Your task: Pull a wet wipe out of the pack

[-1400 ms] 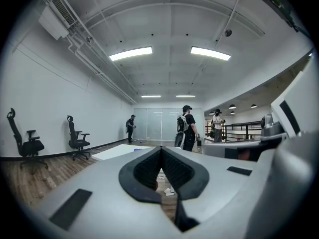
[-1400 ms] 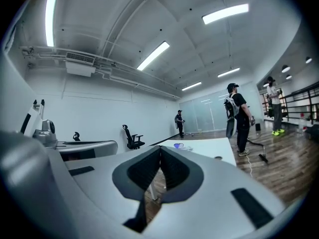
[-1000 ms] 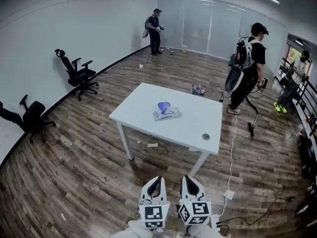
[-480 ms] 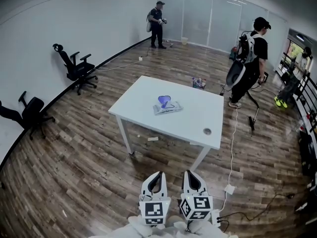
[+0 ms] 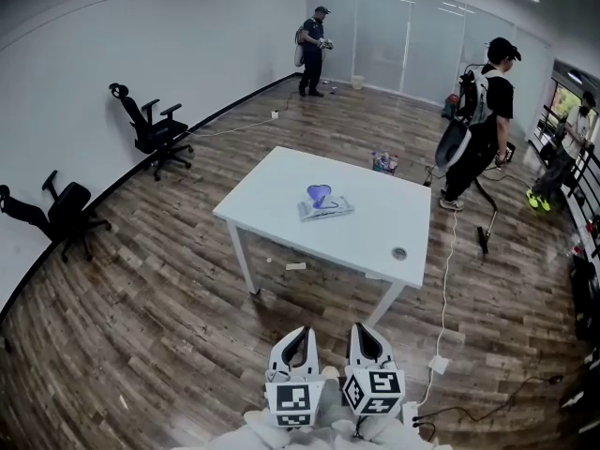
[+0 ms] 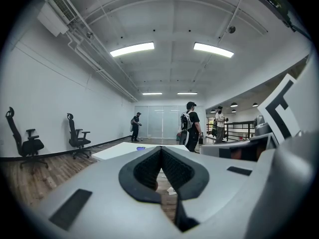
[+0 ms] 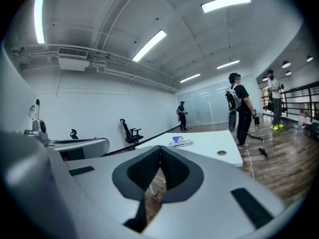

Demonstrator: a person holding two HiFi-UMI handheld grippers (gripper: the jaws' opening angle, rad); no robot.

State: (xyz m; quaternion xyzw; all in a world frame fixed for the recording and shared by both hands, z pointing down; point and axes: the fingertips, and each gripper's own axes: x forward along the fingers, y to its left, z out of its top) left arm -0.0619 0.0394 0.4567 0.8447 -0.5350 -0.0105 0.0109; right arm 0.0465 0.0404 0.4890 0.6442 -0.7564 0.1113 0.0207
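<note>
Jaws of my left gripper point(image 5: 296, 334) and right gripper point(image 5: 362, 330) are pressed together with nothing between them. Both sit side by side at the bottom centre of the head view. I see the wet wipe pack point(image 5: 325, 208) mid-frame on the white table point(image 5: 375, 237), well apart from them. What looks like a purple wipe point(image 5: 319, 194) stands up from its top.
</note>
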